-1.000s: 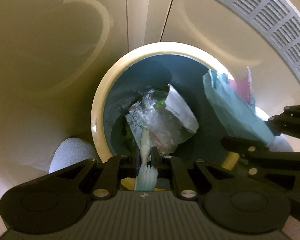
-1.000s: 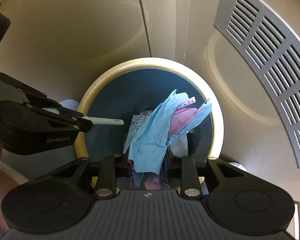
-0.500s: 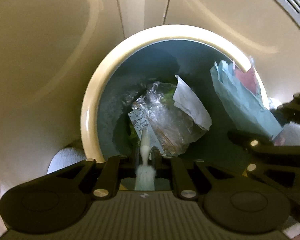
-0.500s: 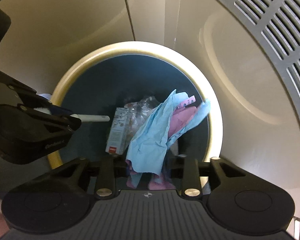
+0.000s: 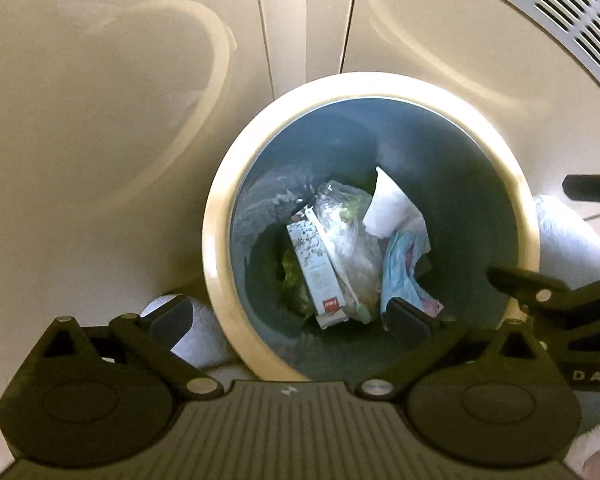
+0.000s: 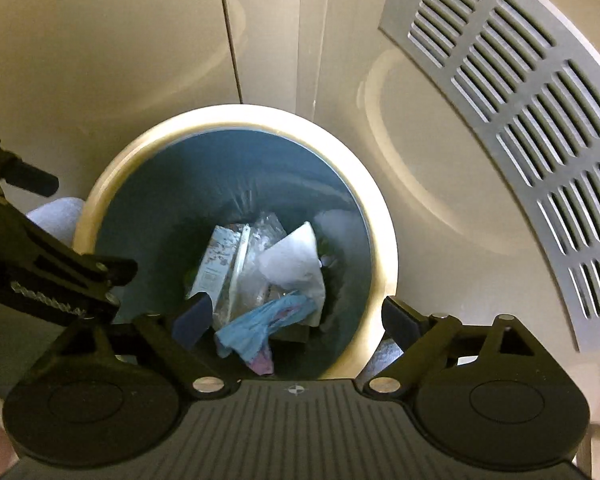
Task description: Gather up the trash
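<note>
A round bin with a cream rim (image 5: 216, 240) (image 6: 384, 240) and a blue-grey liner sits below both grippers. My left gripper (image 5: 290, 322) (image 6: 84, 228) hangs over its near left edge, jaws opening wide, nothing between them. My right gripper (image 6: 296, 320) (image 5: 530, 228) is over the near right edge, jaws also opening and free of any object. Down in the bin lie a carton (image 5: 316, 272) (image 6: 216, 264), a white toothbrush (image 5: 332, 252) (image 6: 240, 264), a clear plastic bag (image 5: 352, 240), white paper (image 5: 388, 208) (image 6: 296, 260) and crumpled blue and pink paper (image 5: 404, 272) (image 6: 260, 320).
Cream cabinet panels (image 5: 140, 80) rise behind the bin. A grey slotted vent grille (image 6: 520, 140) (image 5: 560, 12) curves along the right. White fluffy fabric (image 5: 572, 240) lies on the floor beside the bin on both sides.
Both grippers went from shut to wide open. The toothbrush left the left gripper and the blue and pink paper left the right one; both now lie in the bin.
</note>
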Tool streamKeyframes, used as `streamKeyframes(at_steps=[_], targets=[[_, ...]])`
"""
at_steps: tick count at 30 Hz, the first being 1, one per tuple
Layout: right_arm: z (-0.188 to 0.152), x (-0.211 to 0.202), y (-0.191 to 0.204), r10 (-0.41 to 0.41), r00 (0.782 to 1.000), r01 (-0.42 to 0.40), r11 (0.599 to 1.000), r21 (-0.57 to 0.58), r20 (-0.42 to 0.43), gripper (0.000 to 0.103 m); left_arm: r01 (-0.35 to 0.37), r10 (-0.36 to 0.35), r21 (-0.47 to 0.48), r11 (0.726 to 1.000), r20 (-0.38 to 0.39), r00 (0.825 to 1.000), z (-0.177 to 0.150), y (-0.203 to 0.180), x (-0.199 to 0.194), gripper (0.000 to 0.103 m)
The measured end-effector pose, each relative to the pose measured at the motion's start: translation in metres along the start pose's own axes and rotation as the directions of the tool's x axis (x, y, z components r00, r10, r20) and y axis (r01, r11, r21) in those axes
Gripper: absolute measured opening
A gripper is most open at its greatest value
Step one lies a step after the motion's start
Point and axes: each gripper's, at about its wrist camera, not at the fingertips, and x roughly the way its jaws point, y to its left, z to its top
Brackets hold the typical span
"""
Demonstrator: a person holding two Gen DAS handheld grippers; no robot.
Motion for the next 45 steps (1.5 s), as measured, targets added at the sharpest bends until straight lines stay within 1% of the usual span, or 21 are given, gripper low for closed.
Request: streamKeyframes(at_steps=[4, 6, 8, 11, 15, 19, 21, 24, 25, 28, 30, 32, 34, 35, 38, 45], targets=[[-0.005, -0.025, 0.002, 0.002, 0.999, -0.002, 1.000, 0.017, 0.044, 0.100, -0.030, 0.030, -0.009, 0.999, -0.005, 1.000, -0.008, 0.000, -0.014, 0.103], [-0.008, -0.036, 0.003, -0.014, 0.998, 0.012, 1.000, 0.023, 0.069, 0.103, -0.025, 0.025, -0.029, 0.999, 0.006, 1.000, -0.013, 0.001, -0.016, 0.103], [-0.011, -0.044, 0.002, -0.024, 0.996, 0.022, 0.999, 0.026, 0.086, 0.103, -0.027, 0.028, -0.052, 0.998, 0.014, 1.000, -0.016, 0.003, -0.022, 0.103], [-0.015, -0.054, 0.001, -0.047, 0.996, 0.045, 0.999, 0.026, 0.077, 0.103, -0.048, 0.049, -0.073, 0.996, 0.017, 0.999, -0.019, 0.002, -0.029, 0.103], [-0.022, -0.050, 0.001, -0.048, 0.997, 0.046, 0.998, 0.044, 0.053, 0.103, -0.038, 0.042, -0.096, 0.995, 0.037, 0.998, -0.025, 0.002, -0.038, 0.103], [-0.026, -0.057, 0.002, -0.070, 0.995, 0.067, 0.997, 0.042, 0.078, 0.103, -0.055, 0.057, -0.093, 0.994, 0.021, 0.998, -0.027, 0.000, -0.042, 0.103], [-0.027, -0.060, 0.004, -0.080, 0.993, 0.077, 0.996, 0.041, 0.088, 0.103, -0.056, 0.060, -0.096, 0.994, 0.038, 0.997, -0.031, 0.001, -0.047, 0.103], [-0.029, -0.066, 0.005, -0.092, 0.991, 0.089, 0.995, 0.039, 0.094, 0.103, -0.045, 0.053, -0.125, 0.991, 0.061, 0.997, -0.035, 0.005, -0.052, 0.103], [-0.030, -0.065, 0.006, -0.093, 0.991, 0.089, 0.995, 0.036, 0.096, 0.103, -0.032, 0.041, -0.134, 0.990, 0.061, 0.997, -0.037, 0.007, -0.054, 0.103], [-0.030, -0.066, 0.007, -0.091, 0.991, 0.089, 0.996, 0.026, 0.102, 0.103, 0.031, -0.024, -0.160, 0.987, 0.046, 0.999, -0.039, 0.012, -0.054, 0.103], [-0.030, -0.067, 0.009, -0.092, 0.990, 0.090, 0.996, 0.020, 0.106, 0.103, 0.045, -0.039, -0.177, 0.983, 0.037, 0.999, -0.041, 0.013, -0.054, 0.103], [-0.030, -0.068, 0.010, -0.095, 0.990, 0.094, 0.995, 0.015, 0.109, 0.103, 0.031, -0.029, -0.173, 0.984, 0.012, 0.999, -0.041, 0.012, -0.053, 0.103], [-0.030, -0.067, 0.010, -0.096, 0.989, 0.095, 0.995, 0.014, 0.111, 0.103, -0.005, 0.004, -0.164, 0.986, -0.006, 1.000, -0.040, 0.007, -0.052, 0.103], [-0.030, -0.067, 0.010, -0.096, 0.989, 0.095, 0.995, 0.014, 0.112, 0.103, -0.024, 0.024, -0.161, 0.987, -0.003, 1.000, -0.040, 0.005, -0.053, 0.103], [-0.031, -0.070, 0.009, -0.099, 0.988, 0.098, 0.995, 0.019, 0.116, 0.103, -0.036, 0.036, -0.144, 0.989, -0.002, 0.999, -0.040, 0.003, -0.055, 0.103], [-0.033, -0.071, 0.007, -0.106, 0.987, 0.103, 0.994, 0.032, 0.118, 0.103, -0.102, 0.103, -0.082, 0.991, 0.006, 0.995, -0.038, -0.005, -0.057, 0.103]])
